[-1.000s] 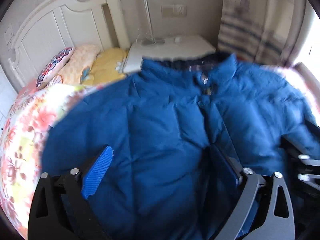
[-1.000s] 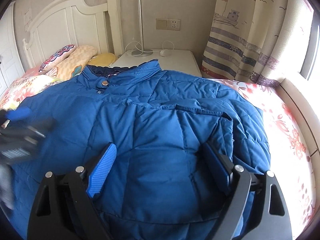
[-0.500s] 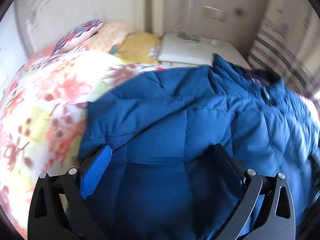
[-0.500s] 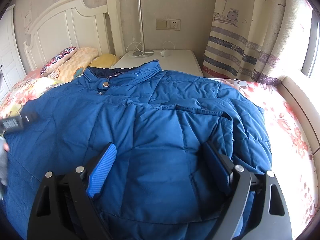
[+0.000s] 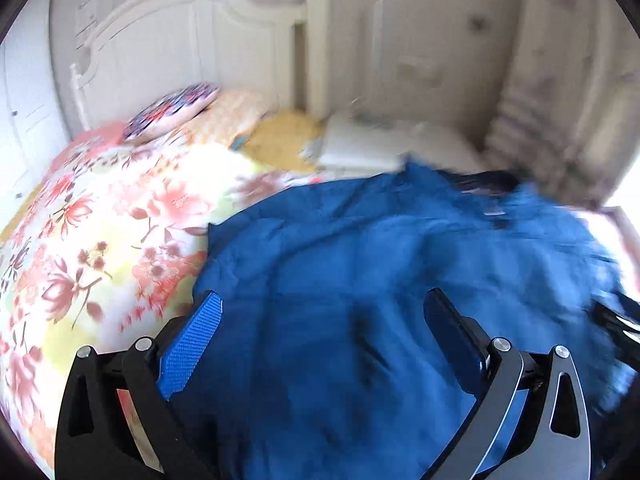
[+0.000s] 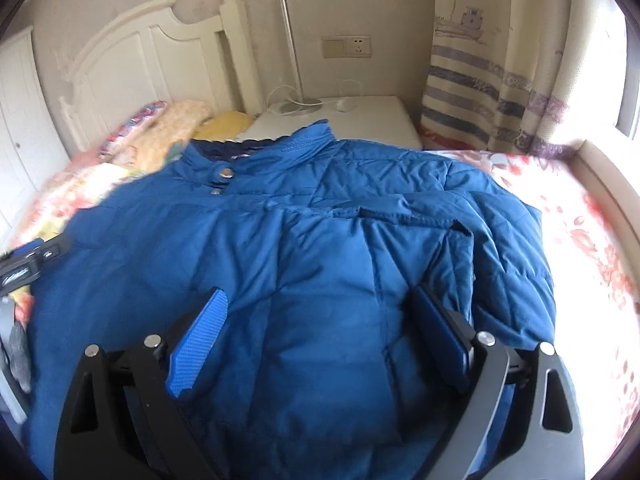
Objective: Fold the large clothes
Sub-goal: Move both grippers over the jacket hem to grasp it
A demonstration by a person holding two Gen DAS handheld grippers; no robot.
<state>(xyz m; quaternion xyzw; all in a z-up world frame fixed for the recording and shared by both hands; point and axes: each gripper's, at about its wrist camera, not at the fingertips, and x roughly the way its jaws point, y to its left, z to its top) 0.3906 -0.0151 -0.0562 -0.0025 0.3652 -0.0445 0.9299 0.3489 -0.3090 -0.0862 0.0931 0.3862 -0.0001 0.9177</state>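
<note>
A blue padded jacket [image 6: 304, 264] lies front-up on the floral bedspread [image 5: 100, 248], collar far. The right gripper [image 6: 316, 320], its jaws just widened, and left gripper [image 5: 320, 320] hover open, empty. Best grasp the left sleeve edge, fold inward.

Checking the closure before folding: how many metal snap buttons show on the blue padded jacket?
2: one metal snap button on the collar tab of the blue padded jacket, a second just below; others may be hidden.
</note>
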